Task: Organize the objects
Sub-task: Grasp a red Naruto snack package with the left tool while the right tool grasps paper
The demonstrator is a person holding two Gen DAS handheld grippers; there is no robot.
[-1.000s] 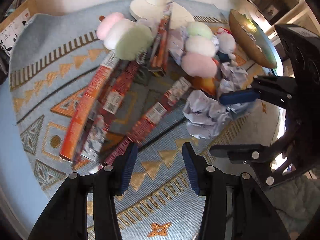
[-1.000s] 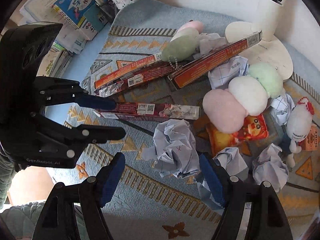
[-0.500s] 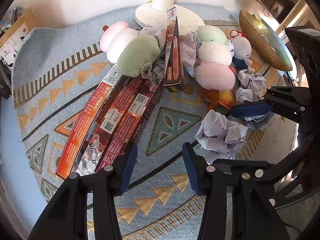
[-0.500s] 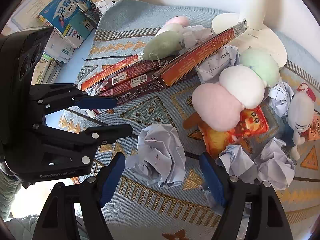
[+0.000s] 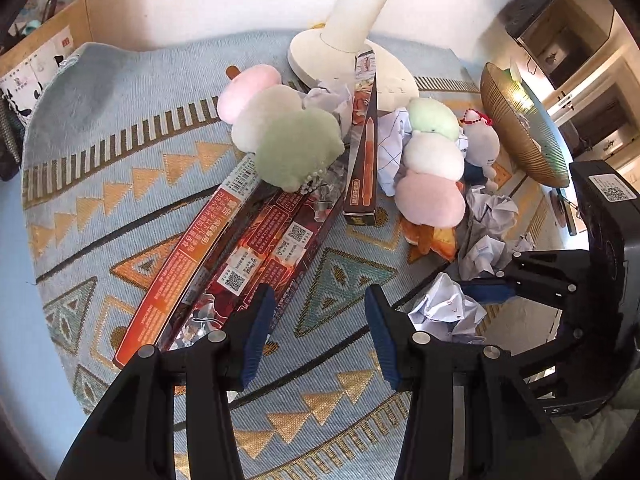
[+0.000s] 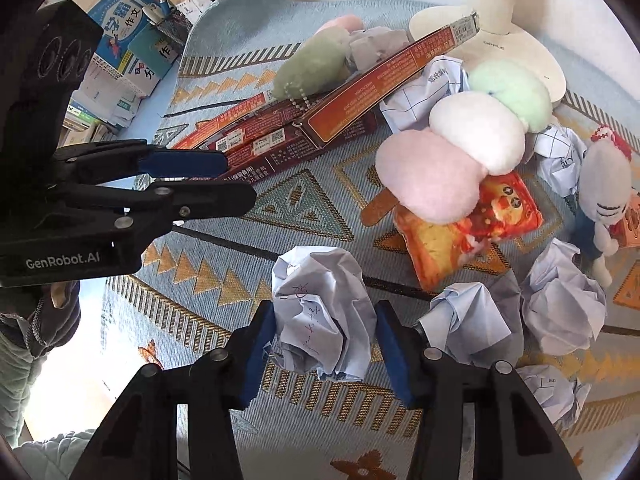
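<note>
A: Bracketing the crumpled paper ball point(image 6: 322, 314) with my right gripper point(image 6: 325, 344). Pads sit on both flanks, apparently touching, not squeezing. It lies on the patterned rug point(image 6: 256, 56), near edge.

B: Left?

A: Left gripper point(image 5: 316, 330) is parted, narrow-ish, nothing between the pads, hovering beside the long red boxes point(image 5: 256, 248).

B: Risks?

A: Paper is springy; it could squirt out on closing. A second paper wad point(image 6: 474, 324) sits just beside the right pad, so I might snag it. The plush skewer point(image 6: 468, 148) is well clear.
</note>
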